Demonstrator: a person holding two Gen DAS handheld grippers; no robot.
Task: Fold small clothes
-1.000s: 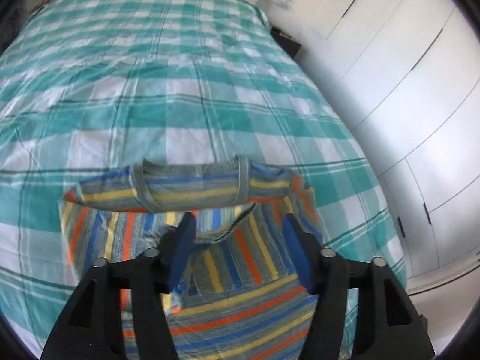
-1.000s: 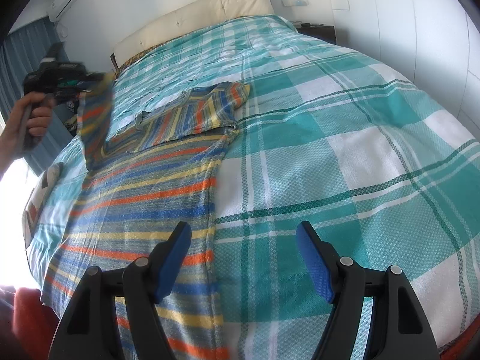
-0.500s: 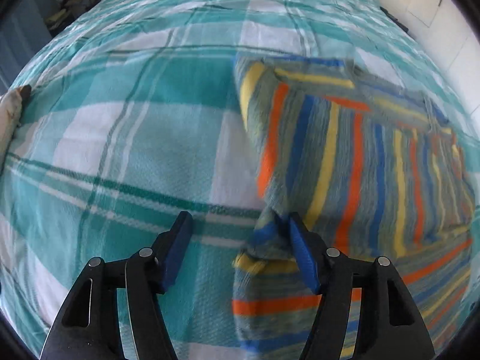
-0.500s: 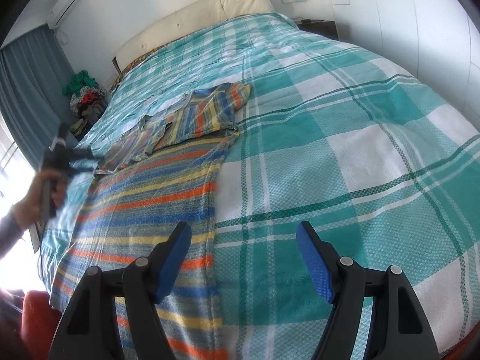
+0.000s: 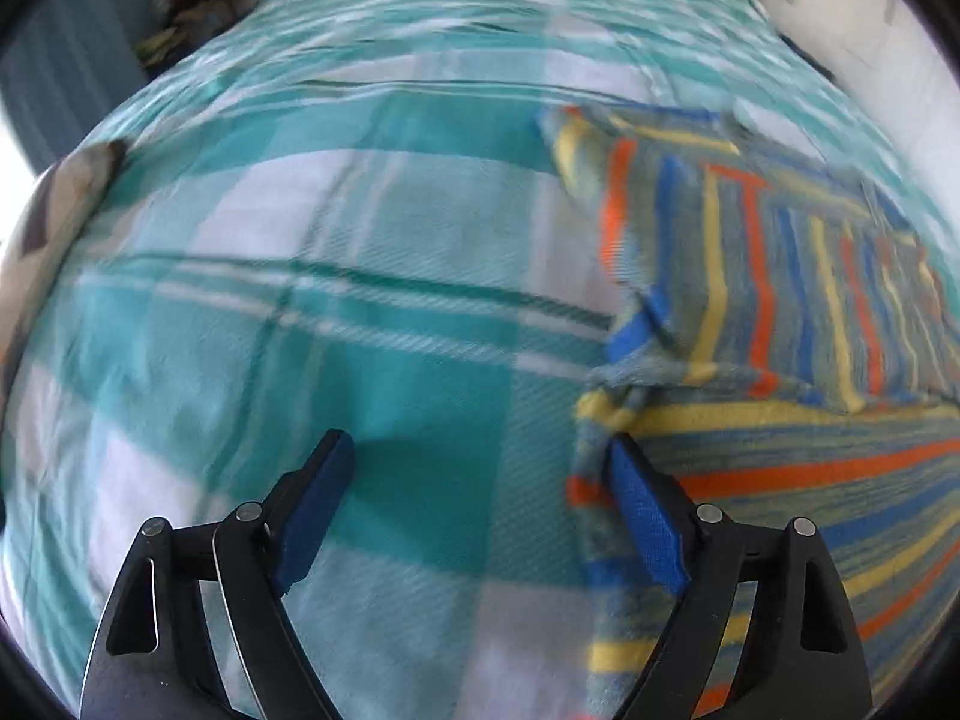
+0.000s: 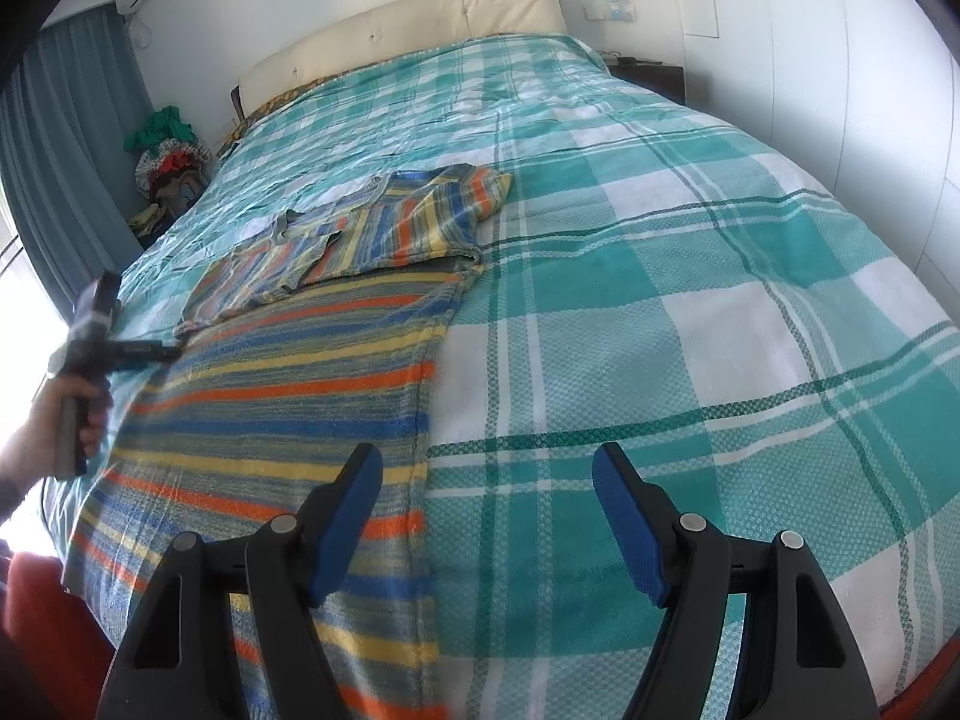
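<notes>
Shirt (image 6: 288, 408) lies flat on the left half of the checked bedspread (image 6: 690, 300), its long axis running from the near foot edge toward the headboard (image 6: 408, 24), collar (image 6: 282, 228) at the far end. Both sleeves are folded in across the chest. To its right the bedspread is bare out to the bed's right edge; a narrower strip shows along the shirt's left side. A hand (image 6: 54, 420) at the left bed edge grips the left gripper (image 5: 480, 504), angled down at the shirt's left edge; its jaws have just been opening, one pad (image 5: 645, 516) touching the fabric, nothing clamped. The right gripper (image 6: 486, 516) hovers near the shirt's right edge, jaws apart and empty.
</notes>
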